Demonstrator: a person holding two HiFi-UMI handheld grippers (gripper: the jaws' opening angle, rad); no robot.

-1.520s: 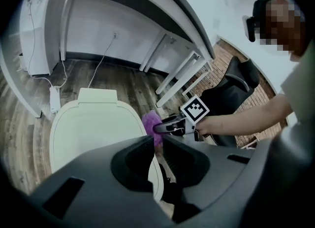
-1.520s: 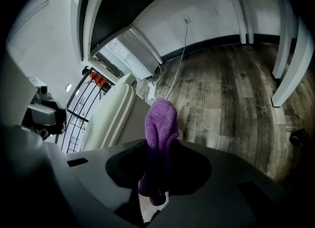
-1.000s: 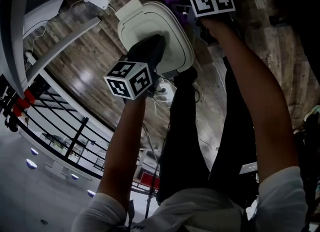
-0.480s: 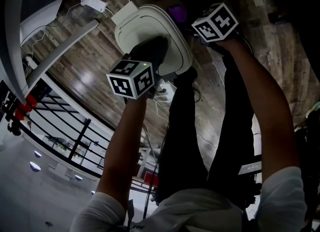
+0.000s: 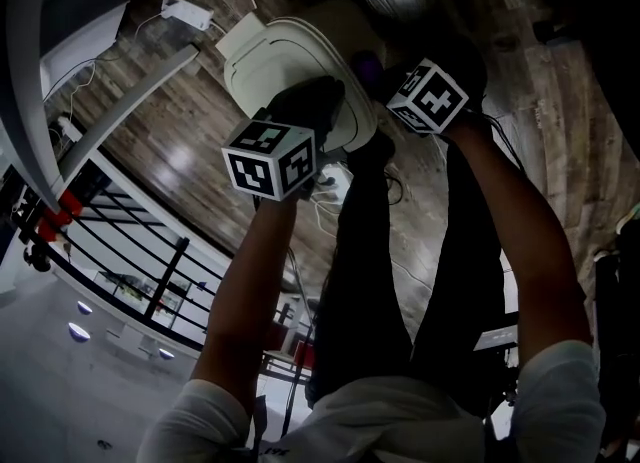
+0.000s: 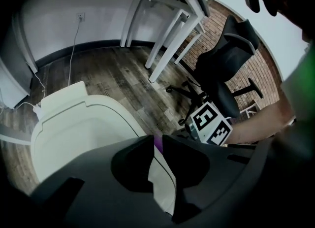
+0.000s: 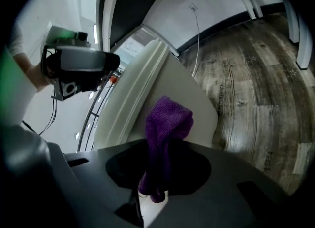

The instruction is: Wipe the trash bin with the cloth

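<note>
- Bin (image 5: pixel 272 46): white, lid closed, stood on the wood floor (image 6: pixel 113 74) in front of the person's legs.
- Left gripper (image 6: pixel 156 141): over the lid, near the lid's right edge in the head view, pointed steeply down.
- Left jaws: narrow, tips almost together with only a slit between them. The white lid and a sliver of purple showed through the slit. Could not tell whether the tips pinched the lid's edge.
- Right gripper (image 7: pixel 165 144): at the bin's right side in the head view, just beside the left gripper.
- Right jaws: closed on the cloth (image 7: pixel 168 117).
- Cloth: purple, bunched. It ran up between the jaws and stuck out past the tips in a rounded wad.
- In the right gripper view the wad lay against the bin's pale side, below the lid rim. Contact looked likely, but no view showed it outright.
- Surroundings: an office chair (image 6: pixel 227 59) and white worktop legs (image 6: pixel 167 49) behind the bin. A white cable (image 6: pixel 74 49) ran from a wall socket down to the floor beside the bin.
</note>
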